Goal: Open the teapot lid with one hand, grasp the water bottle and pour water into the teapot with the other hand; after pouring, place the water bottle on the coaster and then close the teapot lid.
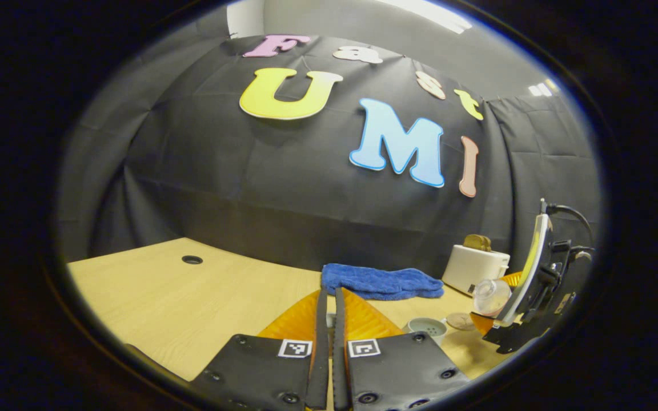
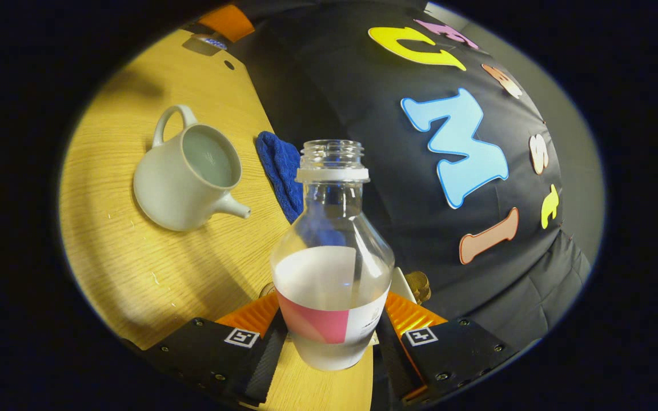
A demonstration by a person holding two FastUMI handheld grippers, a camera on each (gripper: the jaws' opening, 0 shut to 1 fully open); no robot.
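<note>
The pale teapot [image 2: 186, 177] stands on the wooden table with its top open and no lid on it. In the left gripper view it shows as an open rim [image 1: 427, 328] to the right of my fingers. My right gripper [image 2: 334, 311] is shut on the uncapped clear water bottle [image 2: 332, 268], which is partly full and held above the table, to the right of the pot. The bottle [image 1: 492, 295] hangs tilted in the right gripper [image 1: 512, 308]. My left gripper [image 1: 329, 292] is closed, a pale sliver between its fingers. The pale lid [image 2: 206, 41] shows far off under those fingers.
A round coaster [image 1: 459, 321] lies just right of the teapot. A blue towel [image 1: 380, 281] lies against the back wall, and a white toaster [image 1: 474, 268] with bread stands to its right. The table [image 1: 163, 297] has a cable hole [image 1: 192, 260] at the left.
</note>
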